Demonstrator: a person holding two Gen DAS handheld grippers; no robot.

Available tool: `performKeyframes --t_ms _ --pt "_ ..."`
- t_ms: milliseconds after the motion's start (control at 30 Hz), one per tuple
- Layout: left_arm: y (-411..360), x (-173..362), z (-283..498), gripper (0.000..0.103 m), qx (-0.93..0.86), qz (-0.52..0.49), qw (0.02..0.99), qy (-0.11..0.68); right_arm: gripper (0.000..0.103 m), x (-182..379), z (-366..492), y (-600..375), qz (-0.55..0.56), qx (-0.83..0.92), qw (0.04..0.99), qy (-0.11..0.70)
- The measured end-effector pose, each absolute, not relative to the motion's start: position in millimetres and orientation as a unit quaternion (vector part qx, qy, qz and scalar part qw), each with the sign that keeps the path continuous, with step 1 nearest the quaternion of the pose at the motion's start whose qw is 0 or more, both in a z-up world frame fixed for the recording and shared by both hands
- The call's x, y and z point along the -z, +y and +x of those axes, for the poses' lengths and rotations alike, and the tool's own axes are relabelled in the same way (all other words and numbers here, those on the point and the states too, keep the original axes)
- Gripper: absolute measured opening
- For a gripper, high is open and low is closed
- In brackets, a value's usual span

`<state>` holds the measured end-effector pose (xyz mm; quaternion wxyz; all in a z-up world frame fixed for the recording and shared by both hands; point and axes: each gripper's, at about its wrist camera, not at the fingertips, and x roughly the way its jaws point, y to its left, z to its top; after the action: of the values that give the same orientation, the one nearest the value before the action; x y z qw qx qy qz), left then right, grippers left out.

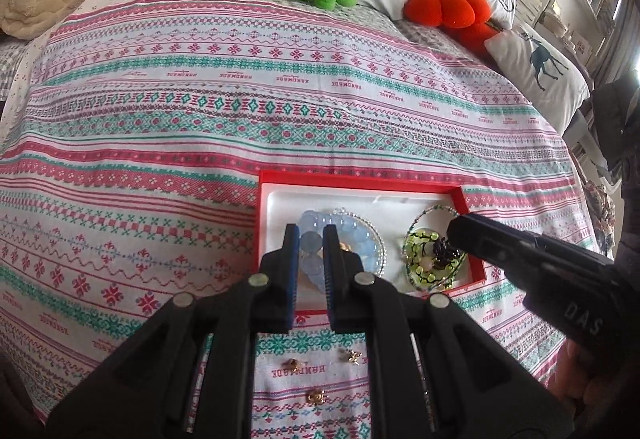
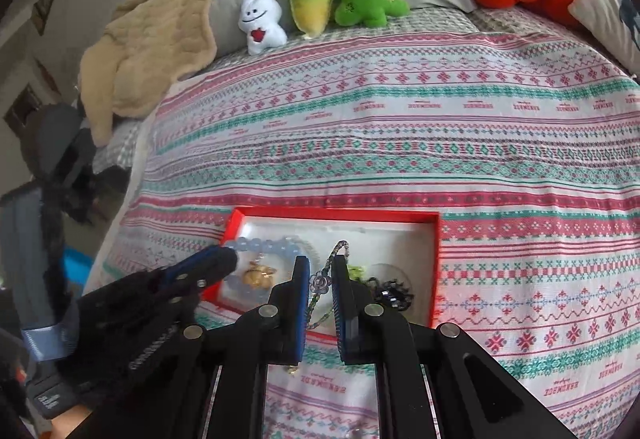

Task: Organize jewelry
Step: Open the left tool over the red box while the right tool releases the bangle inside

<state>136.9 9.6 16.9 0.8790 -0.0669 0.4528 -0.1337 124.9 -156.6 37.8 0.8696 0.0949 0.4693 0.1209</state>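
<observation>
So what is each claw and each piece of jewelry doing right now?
left claw: open, over the blue bead bracelet.
right claw: open, a thin beaded chain between its fingers.
blue bead bracelet: lying in the red box.
red box: open, no lid on it.
green bead loop: in the box, right side.
beaded chain: draped over the box's near edge.
small gold pieces: loose on the cloth.

Right tongs [image 2: 321,275] parted astride beaded chain [image 2: 320,293] over red box [image 2: 435,267]
</observation>
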Motion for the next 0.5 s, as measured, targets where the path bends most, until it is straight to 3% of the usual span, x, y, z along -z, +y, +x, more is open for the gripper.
performKeyframes --t_ms 433,500 --pt "4 -20 137 0.013 0.139 -0.059 0.88 0.451 0.012 -33 128 -182 0.073 -0.082 0.876 0.469" --pt "3 -23 135 0.019 0.145 -0.06 0.878 0.453 0.015 -38 126 -184 0.076 -0.084 0.877 0.467"
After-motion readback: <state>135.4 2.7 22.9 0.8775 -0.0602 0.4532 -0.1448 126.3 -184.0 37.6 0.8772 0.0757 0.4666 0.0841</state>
